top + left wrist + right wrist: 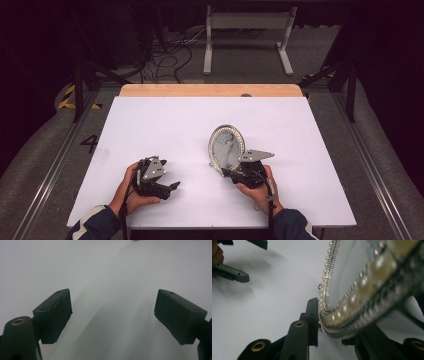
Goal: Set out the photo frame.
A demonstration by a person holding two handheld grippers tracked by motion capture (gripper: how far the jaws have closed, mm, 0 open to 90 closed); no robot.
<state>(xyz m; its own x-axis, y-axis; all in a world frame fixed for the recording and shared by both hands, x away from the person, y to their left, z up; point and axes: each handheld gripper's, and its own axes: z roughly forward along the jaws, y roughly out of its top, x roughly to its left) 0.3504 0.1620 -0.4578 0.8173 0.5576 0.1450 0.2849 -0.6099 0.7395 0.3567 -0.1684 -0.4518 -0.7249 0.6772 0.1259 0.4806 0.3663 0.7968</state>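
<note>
Right gripper (231, 172) is clamped on the lower rim of the oval picture frame (226, 147), which stands upright, long axis vertical, right of table centre; left gripper (172, 186), jaws apart, sits well left.

A painted number "4" on the floor (90, 143), left of the table (150, 120).

We place the oval frame (226, 148) upright on the tabletop (165, 125), right of centre in the picture. The right gripper (234, 171) sits just below it, at its lower edge; the left gripper (170, 186) lies lower left, well apart.
</note>
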